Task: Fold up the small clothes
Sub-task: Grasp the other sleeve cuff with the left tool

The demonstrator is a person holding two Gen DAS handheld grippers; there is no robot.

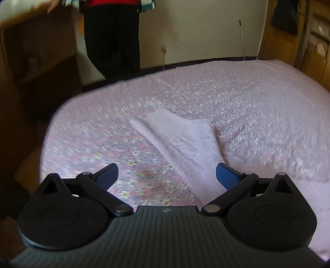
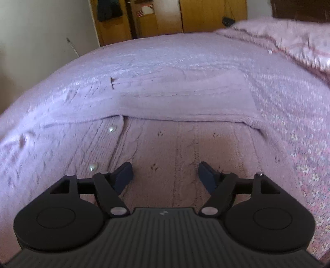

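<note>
A pink knitted cardigan lies on a bed with a pink flowered cover (image 1: 103, 144). In the left wrist view one sleeve (image 1: 181, 140) stretches away across the cover, and my left gripper (image 1: 167, 175) is open and empty just above its near end. In the right wrist view the cardigan body (image 2: 185, 148) with pearl buttons (image 2: 112, 129) fills the middle, and a part (image 2: 185, 99) is folded across it. My right gripper (image 2: 166, 173) is open and empty, low over the knit.
A person in black trousers (image 1: 112, 37) stands beyond the far bed edge beside a dark wooden cabinet (image 1: 39, 51). Wooden wardrobes (image 2: 165, 16) stand past the bed. A bunched pink blanket (image 2: 288, 39) lies at the far right of the bed.
</note>
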